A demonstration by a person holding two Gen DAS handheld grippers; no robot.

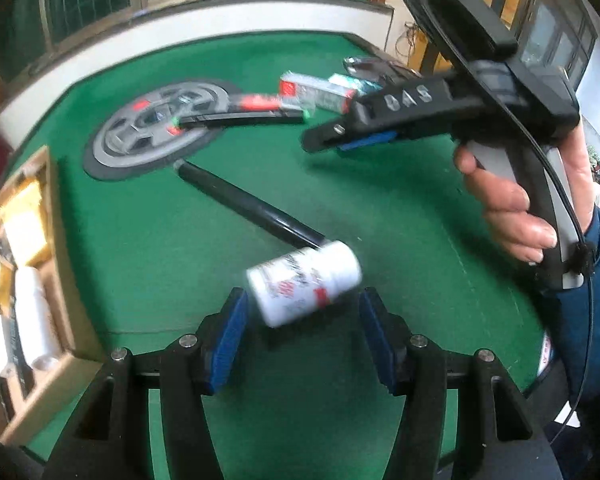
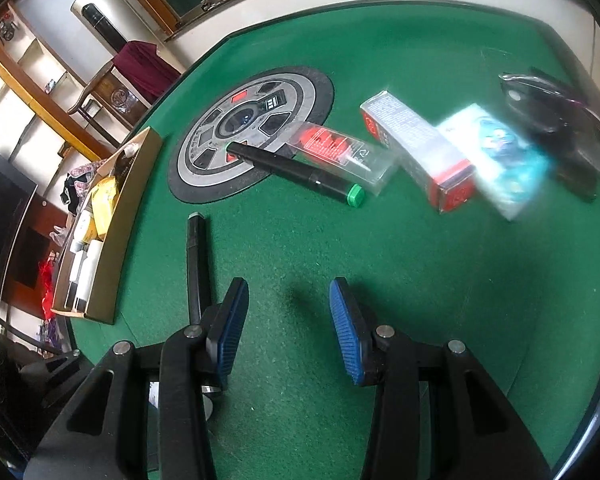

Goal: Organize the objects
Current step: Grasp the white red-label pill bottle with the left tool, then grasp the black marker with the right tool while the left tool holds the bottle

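Claws and green felt tabletop [image 1: 380,208], seen from both wrist cameras. Left wrist view, bottom centre: the left claw [image 1: 303,338] stands partly spread, and a white bottle [image 1: 304,282] with red print lies tilted between its blue pads [image 1: 230,344]; motion blur hides whether either pad presses on it, so a grip cannot be confirmed. Just beyond the bottle a black tube [image 1: 248,204] lies on the felt, running diagonally toward the upper left. Right wrist view, bottom centre: the right claw [image 2: 288,330] is partly spread with only bare felt between its fingers; the same black tube [image 2: 198,264] passes behind its left finger. In the left wrist view a hand [image 1: 516,208] at the right edge carries this claw above the felt.

Containers: a wooden tray [image 1: 58,384] sits at the lower left edge of the tabletop. It holds white cylinders [image 1: 34,316], a yellow packet [image 1: 28,220] and some dark items too blurred to name.

Middle distance: a round grey-and-black disc [image 2: 300,92] is set in the felt, and a black marker with a green cap [image 2: 300,172] lies across its rim. Beside the marker lie a clear box with red print [image 2: 340,150], a red-and-grey carton [image 2: 416,152] and a blurred teal carton [image 2: 500,160], with a dark object [image 2: 552,120] at the upper right.

Open room: bare felt spans the centre and right of the tabletop, bounded by its curved far edge and a pale wall below windows.
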